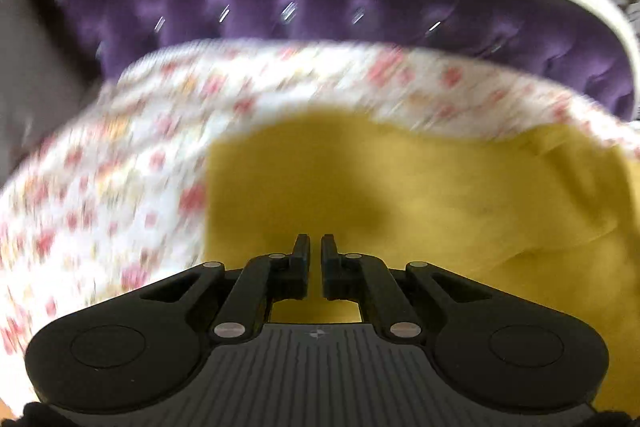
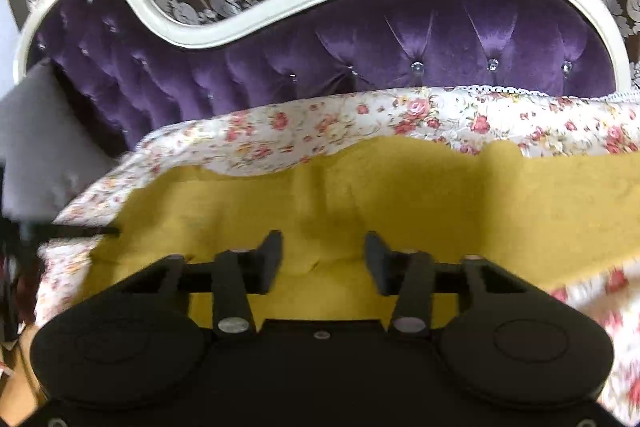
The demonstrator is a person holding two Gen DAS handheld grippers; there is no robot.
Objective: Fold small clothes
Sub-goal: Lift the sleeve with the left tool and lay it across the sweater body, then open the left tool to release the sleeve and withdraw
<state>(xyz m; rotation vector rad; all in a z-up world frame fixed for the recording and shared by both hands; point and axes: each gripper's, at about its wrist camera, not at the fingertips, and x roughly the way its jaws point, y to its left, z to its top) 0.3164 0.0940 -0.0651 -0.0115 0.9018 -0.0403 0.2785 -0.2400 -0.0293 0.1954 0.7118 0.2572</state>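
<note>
With the mustard-yellow fleecy garment (image 2: 360, 195) spread across the frame's lower middle on the floral quilted cover (image 2: 440, 115), the half-open, empty right gripper (image 2: 324, 247) should pinch one layer at an edge while the shut, empty left gripper (image 1: 316, 247) pins the fold line

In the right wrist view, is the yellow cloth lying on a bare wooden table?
No, the yellow cloth lies on a floral cover.
</note>
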